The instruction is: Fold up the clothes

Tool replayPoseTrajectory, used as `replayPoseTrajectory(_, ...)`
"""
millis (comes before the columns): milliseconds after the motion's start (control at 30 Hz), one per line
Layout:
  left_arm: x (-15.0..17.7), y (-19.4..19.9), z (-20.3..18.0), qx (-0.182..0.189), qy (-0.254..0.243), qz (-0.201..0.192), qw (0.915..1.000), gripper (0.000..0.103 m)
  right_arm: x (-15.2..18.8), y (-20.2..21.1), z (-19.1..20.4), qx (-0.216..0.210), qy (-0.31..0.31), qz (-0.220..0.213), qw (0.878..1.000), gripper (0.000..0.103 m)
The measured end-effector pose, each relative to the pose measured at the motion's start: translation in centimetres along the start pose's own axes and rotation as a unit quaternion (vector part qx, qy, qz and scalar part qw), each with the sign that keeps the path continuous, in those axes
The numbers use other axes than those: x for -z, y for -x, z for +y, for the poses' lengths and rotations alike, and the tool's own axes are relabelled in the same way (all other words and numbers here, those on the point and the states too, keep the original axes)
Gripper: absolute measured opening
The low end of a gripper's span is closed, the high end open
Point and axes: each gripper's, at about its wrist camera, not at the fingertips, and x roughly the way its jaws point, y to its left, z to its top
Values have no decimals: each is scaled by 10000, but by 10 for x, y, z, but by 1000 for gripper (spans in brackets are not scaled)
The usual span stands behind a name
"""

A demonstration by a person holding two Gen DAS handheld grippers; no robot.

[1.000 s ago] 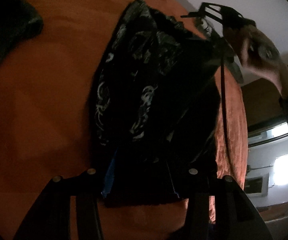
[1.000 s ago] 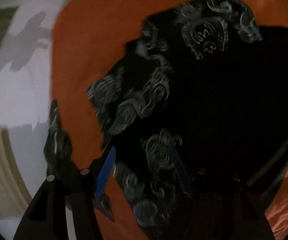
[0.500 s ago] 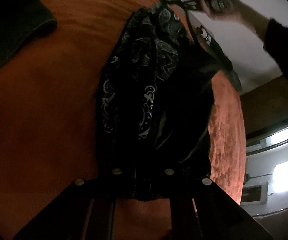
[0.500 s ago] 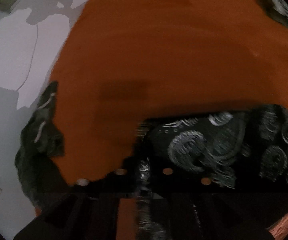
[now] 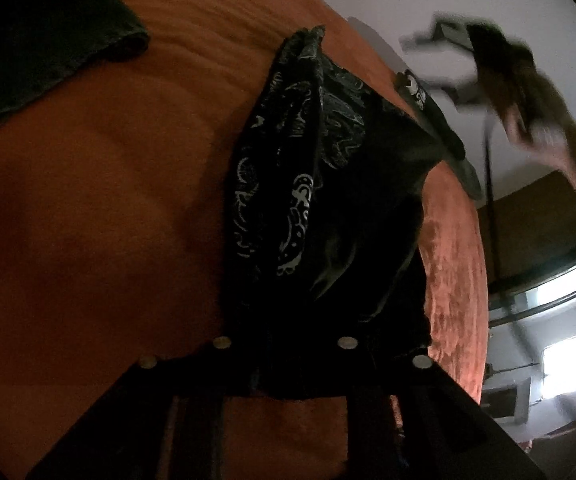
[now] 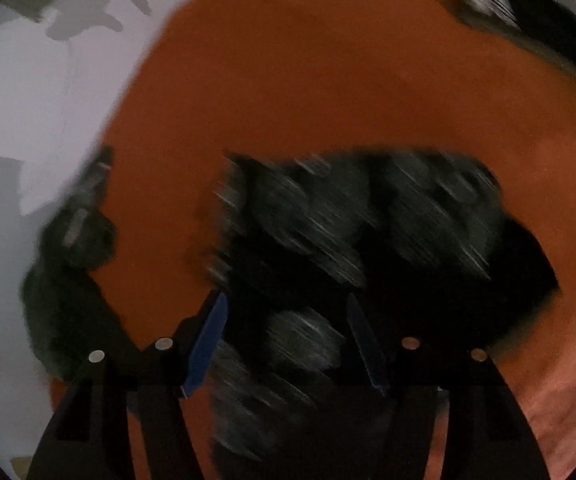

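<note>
A black garment with a white paisley print (image 5: 308,184) lies bunched on the orange bedcover (image 5: 107,208). My left gripper (image 5: 283,344) sits at its near edge; the dark fingers merge with the cloth, so its state is unclear. In the right wrist view the same garment (image 6: 352,232) is blurred by motion. My right gripper (image 6: 288,336) is open, its blue pads (image 6: 207,344) spread apart over the cloth. The right gripper also shows in the left wrist view (image 5: 488,64), lifted above the garment's far end.
A dark green garment (image 5: 35,44) lies at the bed's far left. Another dark printed piece (image 6: 71,256) hangs at the bed's edge by the white wall (image 6: 47,92). Furniture and a bright window (image 5: 560,356) stand to the right.
My right gripper has opened, let go of the garment's far edge and lifted away. The left gripper's jaws have spread wider than half a second ago.
</note>
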Motion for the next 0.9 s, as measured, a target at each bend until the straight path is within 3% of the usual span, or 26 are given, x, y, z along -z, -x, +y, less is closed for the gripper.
replayPoseTrajectory(167, 2, -2, 7, -14, 101, -22, 9999, 28, 33, -1, -80, 865, -408, 418, 9945, 62)
replayPoseTrajectory(267, 5, -2, 6, -112, 28, -69, 9999, 30, 32, 16, -111, 1061, -615, 300, 9920, 62)
replayPoseTrajectory(467, 9, 3, 8, -217, -70, -75, 9997, 30, 40, 36, -150, 714, -1103, 84, 9913, 62)
replayPoseTrajectory(633, 11, 3, 10, -273, -53, -81, 9996, 32, 68, 28, -165, 259, -1208, 234, 9921, 62)
replayPoseTrajectory(900, 12, 4, 10, -337, -23, -94, 9994, 33, 88, 13, -181, 261, -1290, 454, 9903, 62)
